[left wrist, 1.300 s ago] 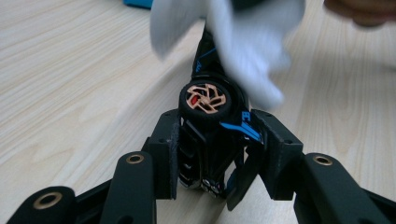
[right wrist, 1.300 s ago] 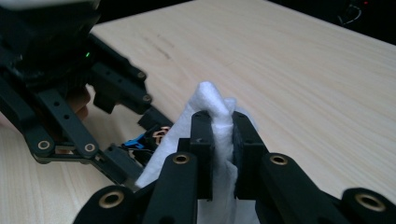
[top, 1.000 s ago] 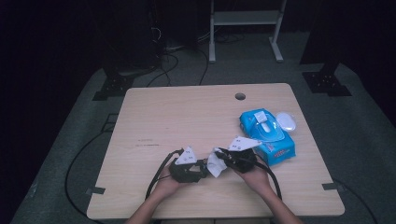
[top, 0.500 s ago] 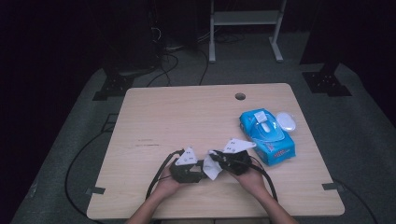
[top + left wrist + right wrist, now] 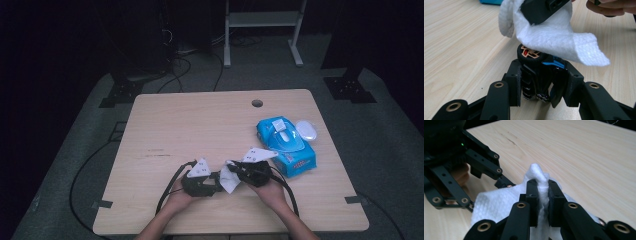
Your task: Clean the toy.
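A small glossy black toy car with an orange-hubbed rubber wheel sits clamped in the left gripper, low over the table's near edge.

The right gripper pinches a soft, dimpled white wipe, draped over the car above the pale woodgrain table; a blue wipe packet lies just beside.

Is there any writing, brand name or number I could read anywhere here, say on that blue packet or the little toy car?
None can be read.
Blue wet-wipe packet: it carries print on its label, too small and blurred to read in the high view.
Toy car clamped in the left gripper: blue and orange markings, no legible letters or numbers.
White wipe held by the right gripper: plain, no print.
Table: faint dark marks, unreadable.
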`<state>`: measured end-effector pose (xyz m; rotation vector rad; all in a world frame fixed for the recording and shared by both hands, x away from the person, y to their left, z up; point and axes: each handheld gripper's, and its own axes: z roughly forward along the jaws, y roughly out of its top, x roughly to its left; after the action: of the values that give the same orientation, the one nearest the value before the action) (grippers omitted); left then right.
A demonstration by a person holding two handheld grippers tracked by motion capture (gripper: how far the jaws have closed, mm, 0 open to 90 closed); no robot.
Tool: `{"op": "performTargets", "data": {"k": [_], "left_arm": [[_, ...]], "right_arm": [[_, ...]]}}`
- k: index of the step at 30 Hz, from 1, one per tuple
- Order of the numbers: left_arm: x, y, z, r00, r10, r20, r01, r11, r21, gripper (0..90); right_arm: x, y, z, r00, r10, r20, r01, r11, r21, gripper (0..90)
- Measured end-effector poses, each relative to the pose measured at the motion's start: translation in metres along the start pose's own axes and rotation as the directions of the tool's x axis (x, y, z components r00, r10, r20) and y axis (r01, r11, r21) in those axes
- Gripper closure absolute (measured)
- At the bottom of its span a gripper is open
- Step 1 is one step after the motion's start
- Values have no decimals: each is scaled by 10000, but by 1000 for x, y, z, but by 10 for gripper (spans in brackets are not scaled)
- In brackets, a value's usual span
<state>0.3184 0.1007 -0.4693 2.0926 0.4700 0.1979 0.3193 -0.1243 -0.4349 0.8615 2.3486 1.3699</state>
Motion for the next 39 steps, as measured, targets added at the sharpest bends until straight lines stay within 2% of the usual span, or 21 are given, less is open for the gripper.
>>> {"op": "performTargets", "data": {"k": [1,2,4,6,8,9,10,11,12,15,16,18,21,23,26,29,31,34,36,37,39], "left_arm": [[0,0,0,10000,-71,27,71,10000,-8,577],[0,0,0,10000,-34,60,34,10000,0,576],[0,0,-1,9999,17,122,-18,10000,47,574],[0,0,-1,9999,117,125,-119,9999,105,574],[-1,0,-1,9999,78,137,-78,10000,41,574],[-1,0,0,9999,56,148,-56,10000,37,574],[-1,-1,-1,9998,87,154,-87,10000,35,573],[-1,-1,0,9998,104,185,-104,9999,23,572],[-1,-1,0,9997,118,219,-119,9999,32,570],[-2,-1,1,9995,185,238,-189,9997,145,566],[-2,-1,2,9995,210,235,-214,9996,196,564],[-3,-1,2,9995,289,127,-292,9992,256,562],[-5,1,1,9977,557,-377,-545,9980,317,577],[-4,2,1,9983,458,-363,-446,9985,321,576],[-5,3,2,9982,518,-302,-508,9982,328,579],[-4,3,1,9985,481,-257,-473,9984,302,580],[-4,3,1,9983,280,-518,-267,9993,249,579],[-3,5,3,9981,283,-547,-269,9993,278,577],[-2,4,1,9982,332,-507,-318,9991,286,577],[-2,4,1,9981,349,-505,-334,9990,294,578],[-2,4,0,9980,423,-466,-409,9987,303,580]], "right_arm": [[2,0,1,9998,136,-145,-136,9999,-33,810],[6,-1,3,9994,66,-354,-70,9999,-101,810],[17,0,6,9968,-324,-730,314,9994,-150,807],[23,2,6,9942,-900,-587,898,9959,-58,807],[20,2,3,9941,-1006,-404,1008,9949,31,807],[16,1,1,9956,-905,-260,906,9959,0,806],[10,0,-1,9954,-942,193,940,9955,143,806],[6,-1,-4,9956,-861,383,858,9963,78,806],[-2,-4,-8,9966,-551,614,547,9985,78,807],[-12,-8,-15,9982,-102,587,108,9999,-88,807],[-11,-9,-15,9967,-247,771,253,9997,-65,807],[-8,-8,-13,9959,-422,797,426,9991,-40,807],[-8,-9,-14,9966,-389,723,391,9992,-15,807],[-13,-12,-18,9973,-247,688,260,9995,-171,807],[-20,-14,-24,9942,-112,1067,133,9997,-190,807],[-26,-15,-27,9929,240,1165,-209,9994,-275,811],[-23,-15,-25,9937,489,1005,-458,9984,-324,813],[-12,-13,-17,9979,169,625,-153,9995,-266,812],[-6,-11,-15,9951,-428,887,439,9990,-105,811],[-8,-11,-16,9941,-529,952,536,9985,-53,812],[-16,-13,-21,9930,-421,1106,438,9989,-135,811]]}}
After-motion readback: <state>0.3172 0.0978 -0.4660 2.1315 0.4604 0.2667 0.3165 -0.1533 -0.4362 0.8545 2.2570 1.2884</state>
